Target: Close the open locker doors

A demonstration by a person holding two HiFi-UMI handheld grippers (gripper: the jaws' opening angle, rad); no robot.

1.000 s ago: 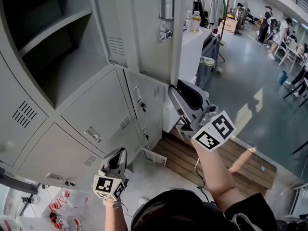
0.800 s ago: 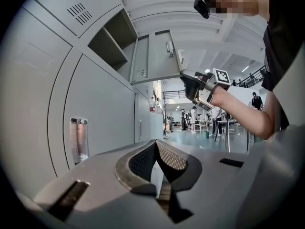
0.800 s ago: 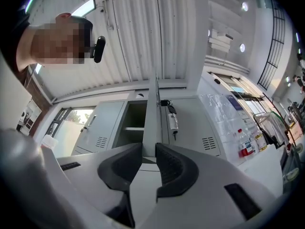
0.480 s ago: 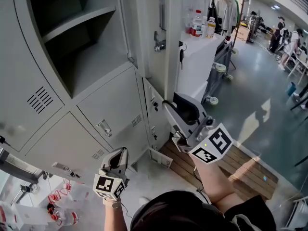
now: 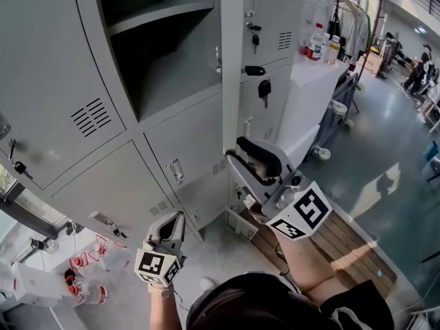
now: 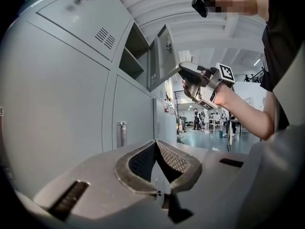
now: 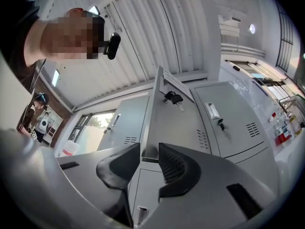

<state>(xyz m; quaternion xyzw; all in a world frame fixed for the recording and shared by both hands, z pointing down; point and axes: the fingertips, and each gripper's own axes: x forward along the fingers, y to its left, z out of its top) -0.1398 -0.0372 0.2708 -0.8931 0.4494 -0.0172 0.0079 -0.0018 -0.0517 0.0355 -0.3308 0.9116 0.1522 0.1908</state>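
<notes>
Grey metal lockers [image 5: 103, 184] fill the left and centre of the head view, with a blue-grey floor [image 5: 385, 150] running off to the right and a wooden pallet [image 5: 344, 239] at the lower right. One locker compartment [image 5: 165, 67] stands open at the upper centre, a shelf across it. Its open door [image 5: 232, 60] is swung out and seen nearly edge-on just right of the opening. A key [image 5: 265, 88] hangs from a lock just right of that edge, and bottles [image 5: 323, 43] stand on a white table [image 5: 302, 95] beyond.

At the door's lower corner, right of centre, sits the right gripper [image 5: 232, 150]. In the right gripper view its fingers [image 7: 176, 168] stand either side of the door's lower edge [image 7: 151, 113]; they have just been opening and look released, not clamped on the metal.

Low in the head view, left of centre, the left gripper [image 5: 180, 213] is well apart from the door and faces closed lockers. Its fingers [image 6: 178, 161] are clenched tip to tip, nothing between them.
</notes>
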